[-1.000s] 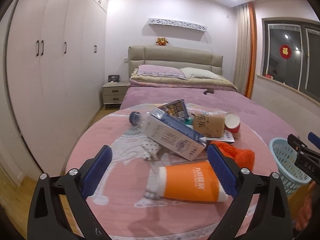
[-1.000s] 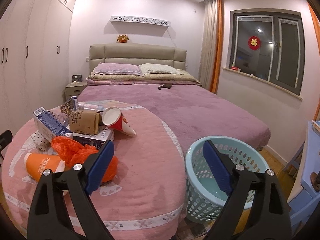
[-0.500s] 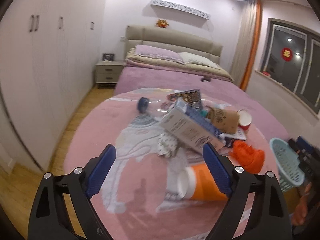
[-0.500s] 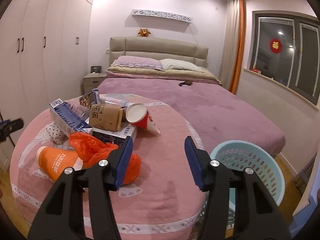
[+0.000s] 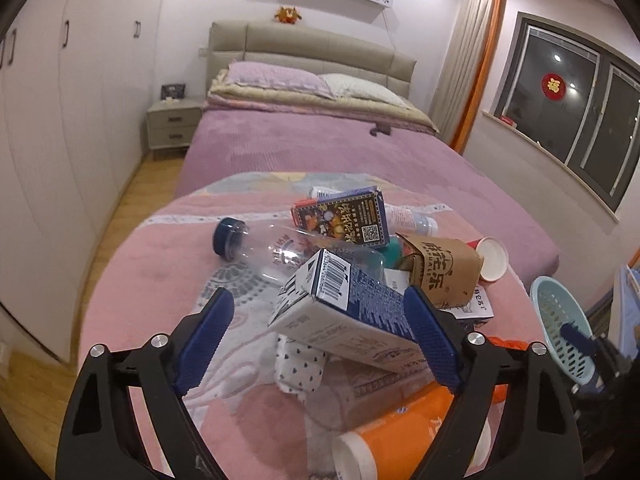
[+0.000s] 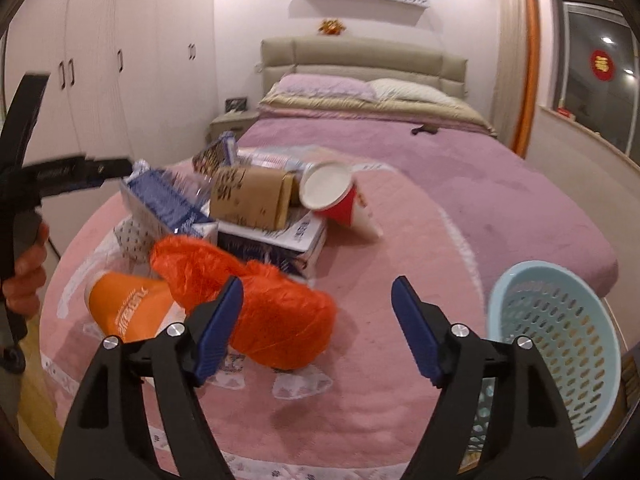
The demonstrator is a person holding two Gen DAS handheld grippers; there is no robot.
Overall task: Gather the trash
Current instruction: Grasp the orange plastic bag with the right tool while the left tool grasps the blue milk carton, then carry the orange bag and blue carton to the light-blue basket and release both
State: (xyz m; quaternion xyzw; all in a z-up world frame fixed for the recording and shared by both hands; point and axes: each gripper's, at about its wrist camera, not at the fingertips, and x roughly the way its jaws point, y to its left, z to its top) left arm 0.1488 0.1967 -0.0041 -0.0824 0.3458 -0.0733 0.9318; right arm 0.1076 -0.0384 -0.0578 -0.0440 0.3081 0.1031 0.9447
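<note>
A heap of trash lies on a round pink table point(image 5: 152, 264). In the left wrist view, my left gripper point(image 5: 320, 332) is open, its jaws on either side of a blue-and-white carton point(image 5: 348, 312). Behind it lie a clear bottle point(image 5: 276, 250), a dark snack box point(image 5: 344, 220), a brown paper cup point(image 5: 444, 272) and an orange tube point(image 5: 396, 436). In the right wrist view, my right gripper point(image 6: 318, 328) is open just over a crumpled orange plastic bag point(image 6: 272, 312), its left finger point(image 6: 218, 324) in front of the bag. A red-and-white paper cup point(image 6: 340, 196) lies further back.
A light blue perforated basket point(image 6: 556, 344) stands on the floor right of the table; it also shows in the left wrist view point(image 5: 560, 332). A purple bed point(image 6: 460, 168) lies behind, wardrobes point(image 5: 52, 120) and a nightstand point(image 5: 174, 124) on the left.
Both grippers moved forward and down toward the heap. The left now straddles the carton; the right closed in on the orange bag, swinging left from the basket.
</note>
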